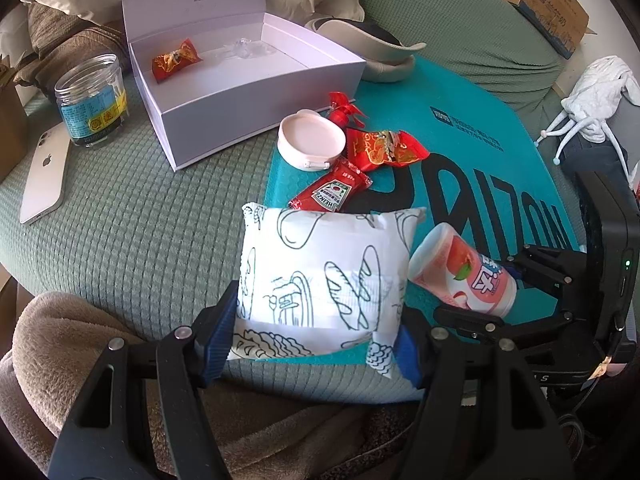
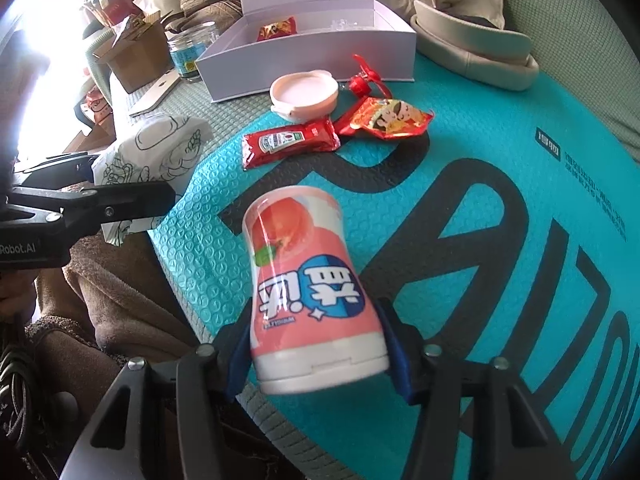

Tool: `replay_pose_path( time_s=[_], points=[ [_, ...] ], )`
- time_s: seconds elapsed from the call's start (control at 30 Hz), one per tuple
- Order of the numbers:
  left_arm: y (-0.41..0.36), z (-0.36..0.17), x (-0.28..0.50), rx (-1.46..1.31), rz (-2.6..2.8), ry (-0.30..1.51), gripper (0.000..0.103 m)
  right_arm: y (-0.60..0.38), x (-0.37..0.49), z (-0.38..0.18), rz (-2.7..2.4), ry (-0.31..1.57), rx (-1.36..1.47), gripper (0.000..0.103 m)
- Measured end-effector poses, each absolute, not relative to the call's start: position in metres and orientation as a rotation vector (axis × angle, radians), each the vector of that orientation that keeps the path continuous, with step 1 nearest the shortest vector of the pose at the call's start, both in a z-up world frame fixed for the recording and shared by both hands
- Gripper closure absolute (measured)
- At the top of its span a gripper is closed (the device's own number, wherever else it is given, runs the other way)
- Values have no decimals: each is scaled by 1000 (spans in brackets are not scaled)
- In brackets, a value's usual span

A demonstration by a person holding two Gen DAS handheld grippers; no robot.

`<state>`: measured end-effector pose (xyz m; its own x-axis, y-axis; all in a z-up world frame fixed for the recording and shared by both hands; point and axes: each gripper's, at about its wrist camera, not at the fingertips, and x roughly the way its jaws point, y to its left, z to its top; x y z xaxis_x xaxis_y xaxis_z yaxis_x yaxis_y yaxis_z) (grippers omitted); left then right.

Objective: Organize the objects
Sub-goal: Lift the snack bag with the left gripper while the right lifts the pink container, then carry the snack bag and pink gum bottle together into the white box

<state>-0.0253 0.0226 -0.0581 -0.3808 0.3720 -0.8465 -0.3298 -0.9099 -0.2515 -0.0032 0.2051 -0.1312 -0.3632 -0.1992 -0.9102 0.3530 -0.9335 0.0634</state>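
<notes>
My left gripper (image 1: 316,344) is shut on a white snack packet (image 1: 324,276) printed with bread drawings, its blue pads pressing on both sides. Just to the right, a pink peach-print bottle (image 1: 460,276) lies tilted over the teal mat (image 1: 480,140). In the right wrist view my right gripper (image 2: 320,360) is shut on that bottle (image 2: 304,280) near its white cap. An open white box (image 1: 248,80) stands behind and holds a red candy (image 1: 176,58). A ketchup sachet (image 1: 330,192), a red candy wrapper (image 1: 384,148), a pink lid (image 1: 312,140) and a small red fan (image 1: 344,110) lie between.
A glass jar (image 1: 92,100) and a white phone (image 1: 44,176) sit left of the box on the green cover. A beige slipper (image 1: 380,52) lies behind the mat, a cardboard box (image 1: 544,0) at far right. A brown blanket (image 1: 60,360) bunches at the near edge.
</notes>
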Motion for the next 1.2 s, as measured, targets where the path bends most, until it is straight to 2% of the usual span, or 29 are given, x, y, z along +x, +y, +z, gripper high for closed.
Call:
replay_pose_path(
  time_s=[1.2],
  points=[
    [-13, -1, -58, -1335, 2454, -100, 37, 171, -61, -60, -2386, 245, 1217, 46]
  ],
)
